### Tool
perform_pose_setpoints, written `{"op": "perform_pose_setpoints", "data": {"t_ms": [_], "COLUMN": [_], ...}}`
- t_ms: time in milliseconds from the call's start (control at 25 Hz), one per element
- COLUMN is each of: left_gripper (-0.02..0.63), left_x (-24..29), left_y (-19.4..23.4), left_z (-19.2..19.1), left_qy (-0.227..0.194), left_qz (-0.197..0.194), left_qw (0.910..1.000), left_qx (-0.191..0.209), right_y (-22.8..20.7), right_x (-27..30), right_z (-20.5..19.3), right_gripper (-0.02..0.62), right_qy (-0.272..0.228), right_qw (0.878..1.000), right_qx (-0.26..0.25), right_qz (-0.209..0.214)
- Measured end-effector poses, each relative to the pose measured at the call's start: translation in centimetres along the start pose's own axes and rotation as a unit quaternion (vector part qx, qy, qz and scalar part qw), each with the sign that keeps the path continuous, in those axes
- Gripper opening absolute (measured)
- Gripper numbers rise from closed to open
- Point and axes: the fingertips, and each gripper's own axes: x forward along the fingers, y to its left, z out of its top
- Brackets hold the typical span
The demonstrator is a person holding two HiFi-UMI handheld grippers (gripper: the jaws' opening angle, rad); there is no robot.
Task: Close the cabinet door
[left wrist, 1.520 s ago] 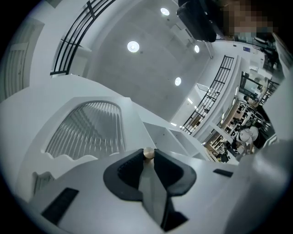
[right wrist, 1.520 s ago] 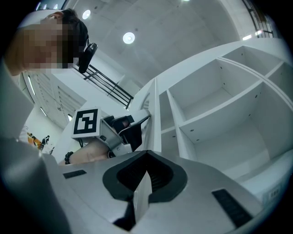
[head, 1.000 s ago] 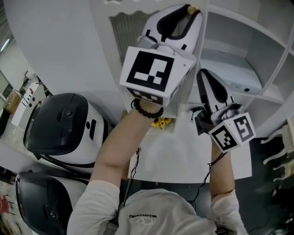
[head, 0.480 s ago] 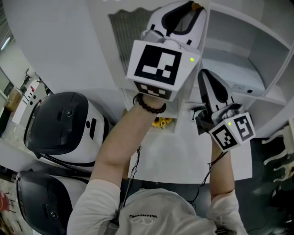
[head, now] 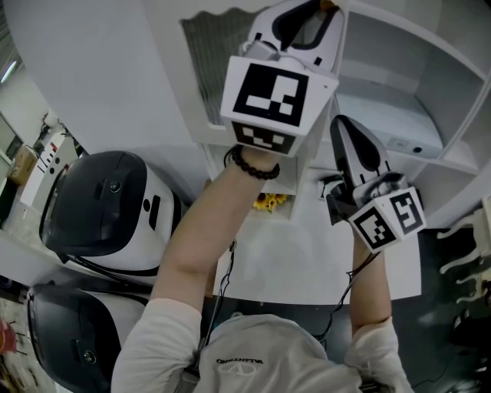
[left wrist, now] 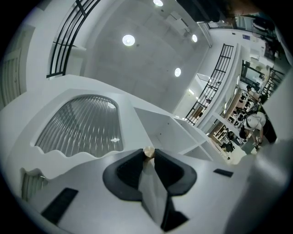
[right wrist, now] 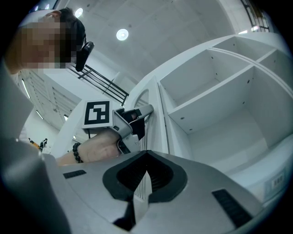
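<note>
- Left gripper (head: 321, 8): jaws pinched on small round brass knob (left wrist: 149, 151) of white cabinet door with ribbed glass pane (head: 215, 69), 12 o'clock in head view.
- Right gripper (head: 340, 125): jaws together, empty.
- Door open; white shelf cabinet (head: 406, 107) exposed at 2 o'clock. Judged: closing swing remains.

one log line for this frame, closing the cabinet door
left claw: shut on small round brass knob | white ribbed-glass cabinet door: open | right claw: shut, empty | white cabinet shelves: exposed
</note>
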Motion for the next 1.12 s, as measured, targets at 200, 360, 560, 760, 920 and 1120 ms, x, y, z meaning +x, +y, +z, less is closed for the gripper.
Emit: {"op": "perform_pose_setpoints", "data": {"t_ms": [200, 360, 560, 760, 920, 1120], "left_gripper": [0.080, 0.081, 0.081, 0.081, 0.081, 0.083], "left_x": [0.3, 0.5, 0.6, 1.0, 1.2, 1.4], "left_y": [0.2, 0.3, 0.7, 0.8, 1.0, 1.1], "left_z": [-0.4, -0.7, -1.0, -1.4, -1.7, -2.0], "left_qy": [0.002, 0.002, 0.006, 0.013, 0.017, 0.022], "left_qz": [0.004, 0.007, 0.010, 0.013, 0.014, 0.015], "left_qw": [1.0000, 0.9999, 0.9999, 0.9997, 0.9997, 0.9995], "left_qx": [0.005, 0.008, 0.010, 0.013, 0.015, 0.015], "right_y": [0.0, 0.0, -0.1, -0.2, -0.2, -0.2], "right_x": [0.0, -0.3, -0.3, -0.3, -0.4, -0.7], "right_z": [-0.1, 0.1, 0.1, -0.1, -0.2, -0.1], "right_gripper": [0.011, 0.011, 0.011, 0.011, 0.011, 0.011], "right_qy": [0.002, -0.001, 0.000, 0.001, 0.002, 0.001], "right_qw": [1.000, 1.000, 1.000, 1.000, 1.000, 1.000], "right_qx": [0.000, 0.000, 0.002, 0.002, 0.003, 0.004], "right_qz": [0.001, 0.000, -0.001, -0.001, -0.002, -0.004]}}
